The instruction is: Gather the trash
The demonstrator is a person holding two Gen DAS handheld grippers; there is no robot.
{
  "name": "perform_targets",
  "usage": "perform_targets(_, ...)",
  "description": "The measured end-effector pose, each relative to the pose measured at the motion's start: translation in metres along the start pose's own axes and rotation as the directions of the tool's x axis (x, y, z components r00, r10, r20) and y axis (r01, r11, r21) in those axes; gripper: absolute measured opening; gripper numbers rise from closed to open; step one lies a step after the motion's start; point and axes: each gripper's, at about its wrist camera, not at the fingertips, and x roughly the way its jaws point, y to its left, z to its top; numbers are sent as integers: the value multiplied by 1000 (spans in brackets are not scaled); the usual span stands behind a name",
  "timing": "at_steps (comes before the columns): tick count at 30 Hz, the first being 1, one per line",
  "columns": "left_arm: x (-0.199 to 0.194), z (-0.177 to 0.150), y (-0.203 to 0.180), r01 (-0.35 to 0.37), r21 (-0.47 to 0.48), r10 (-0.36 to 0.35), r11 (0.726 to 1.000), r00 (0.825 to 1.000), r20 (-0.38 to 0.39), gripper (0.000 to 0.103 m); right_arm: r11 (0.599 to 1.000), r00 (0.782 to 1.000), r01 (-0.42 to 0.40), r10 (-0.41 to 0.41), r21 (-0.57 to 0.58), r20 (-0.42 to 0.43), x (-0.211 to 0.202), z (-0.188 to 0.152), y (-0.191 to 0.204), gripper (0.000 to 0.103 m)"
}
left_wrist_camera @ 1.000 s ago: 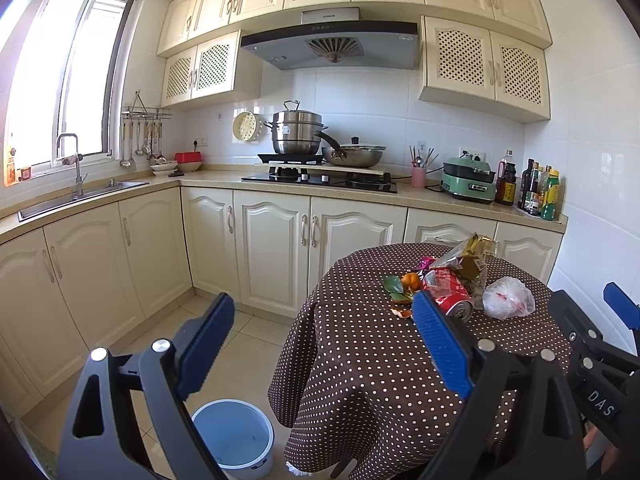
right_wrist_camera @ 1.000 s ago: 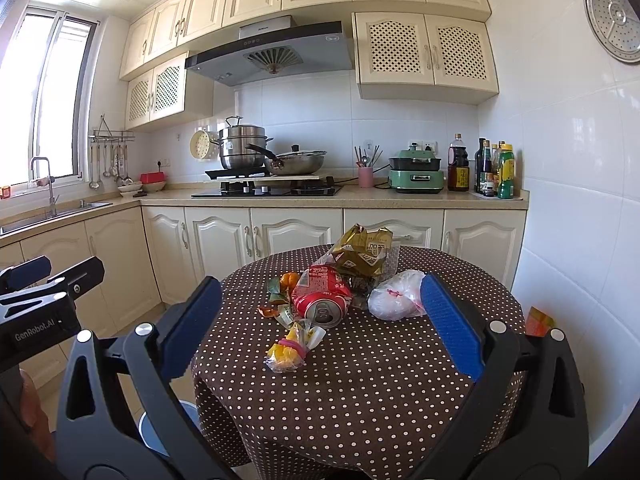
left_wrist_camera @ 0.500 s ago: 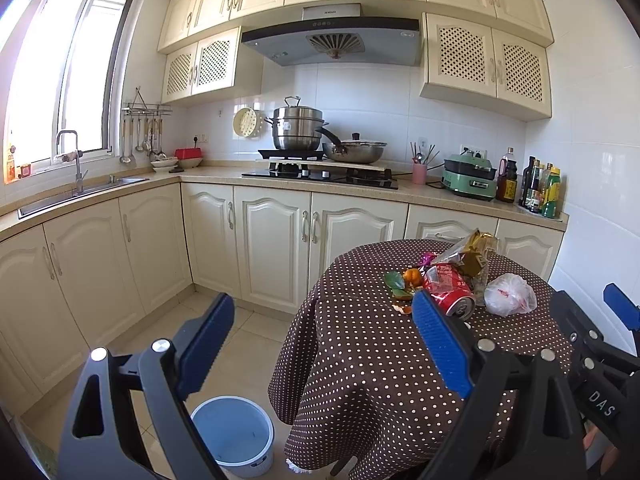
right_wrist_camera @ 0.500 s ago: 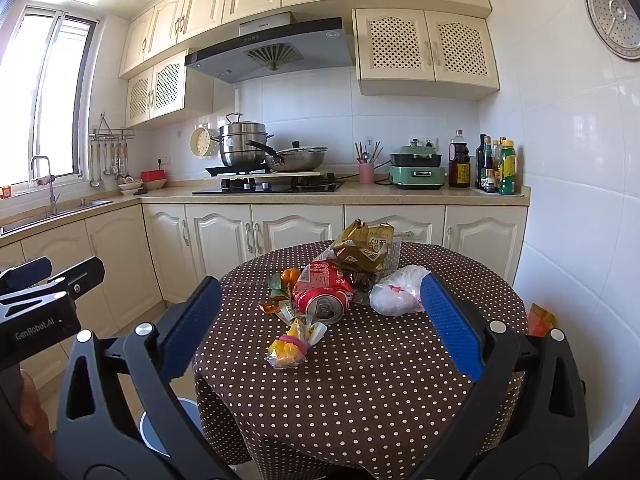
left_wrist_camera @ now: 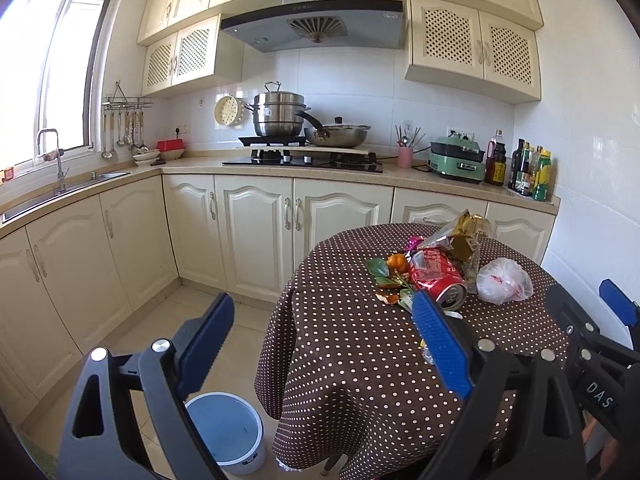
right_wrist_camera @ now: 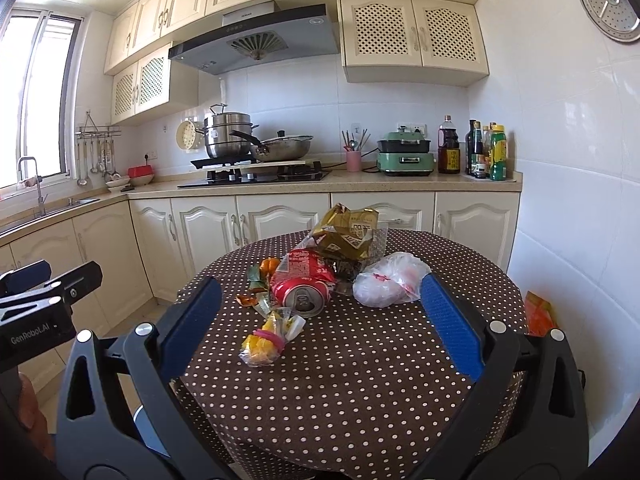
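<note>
Facing the trash pile [right_wrist_camera: 320,276], left claw [left_wrist_camera: 324,344] and right claw [right_wrist_camera: 320,320] gape wide, apparently empty.

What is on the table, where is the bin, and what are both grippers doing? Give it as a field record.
table: round, dotted brown cloth
trash: red can on its side, gold snack bag, white plastic bag, yellow wrapper, orange peel
bin: blue, open, on the floor left of the table
left hand-held gripper: open, holding nothing
right hand-held gripper: open, holding nothing, short of the trash
</note>
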Motion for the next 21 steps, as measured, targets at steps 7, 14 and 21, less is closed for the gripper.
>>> perform_targets(7, 27, -1, -19, 38, 35, -37, 999, 999, -38, 89, 998, 998, 43, -41, 35, -37, 21, -3, -27, 97)
perform_targets(14, 76, -7, -49, 164, 31, -157, 986, 975, -158, 89, 991, 990, 111, -104, 80, -94, 49, -11, -57, 97)
perform_targets(21, 114, -22, -69, 219, 32, -204, 975, 945, -256, 89, 986, 981, 122, -102, 116, -163, 73, -25, -73, 97)
